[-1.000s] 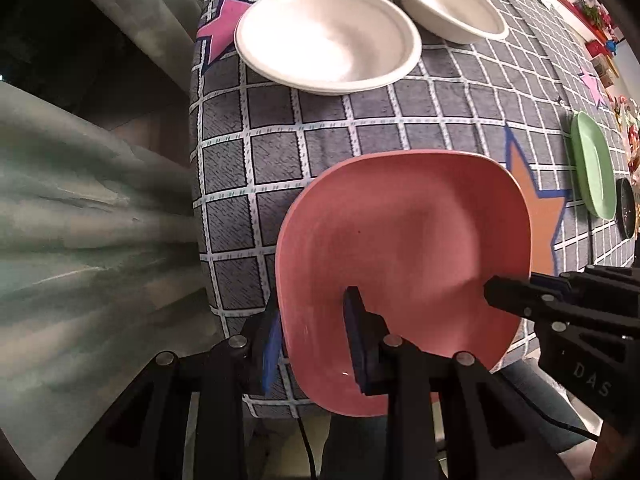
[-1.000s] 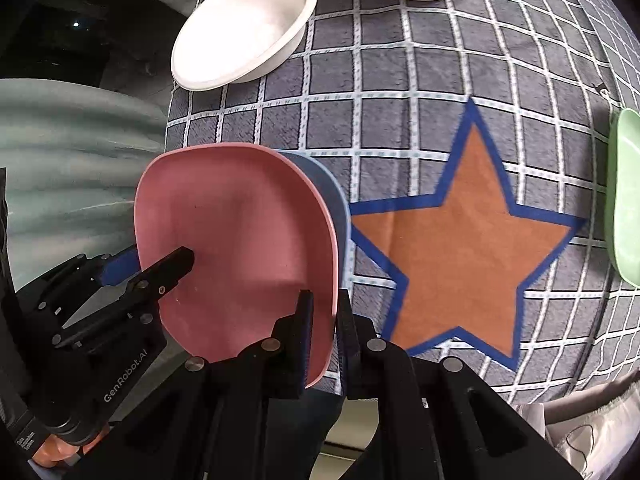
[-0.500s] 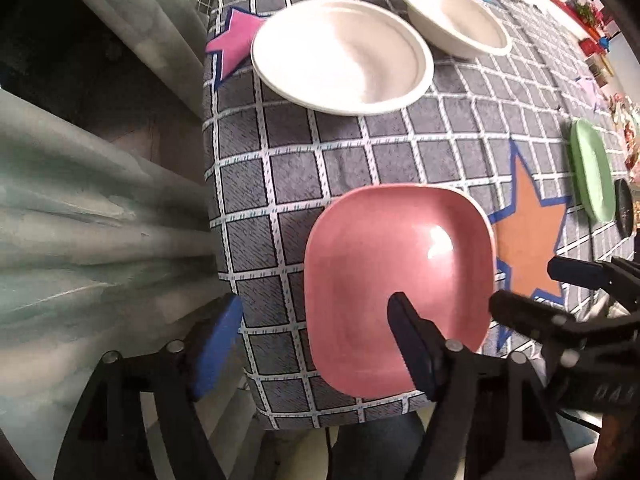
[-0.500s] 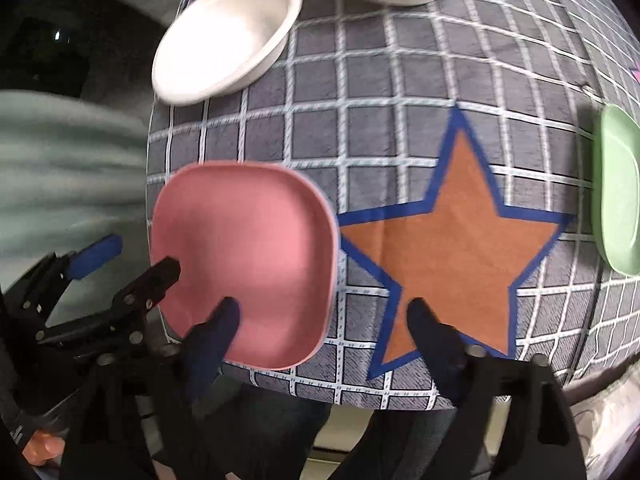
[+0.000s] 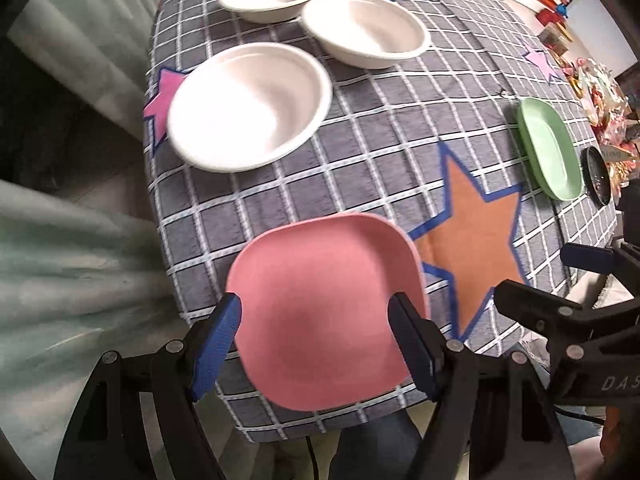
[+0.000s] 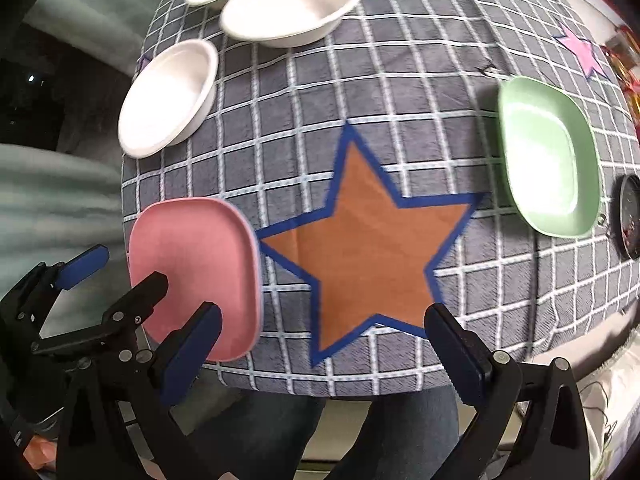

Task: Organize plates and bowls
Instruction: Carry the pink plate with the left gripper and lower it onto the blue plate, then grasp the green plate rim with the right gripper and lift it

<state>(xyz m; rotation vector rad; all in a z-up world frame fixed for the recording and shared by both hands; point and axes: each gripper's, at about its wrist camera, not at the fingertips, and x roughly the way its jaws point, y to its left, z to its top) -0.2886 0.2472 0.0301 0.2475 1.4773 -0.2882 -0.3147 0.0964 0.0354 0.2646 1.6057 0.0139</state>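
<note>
Square pink plastic plate [image 5: 320, 312] lies flat at table [image 5: 380, 152] edge. Left gripper [image 5: 320, 340] apart above it, not touching. Right gripper [image 6: 320, 356] jaws opening, nothing between.

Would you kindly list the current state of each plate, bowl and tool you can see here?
Pink plate: released, lying flat near the table edge.
Green plate: flat on the cloth, empty.
Three white bowls: upright, empty, unstacked.
Left tool: open above the pink plate, holding nothing.
Right tool: jaws opening, nothing between them.
</note>
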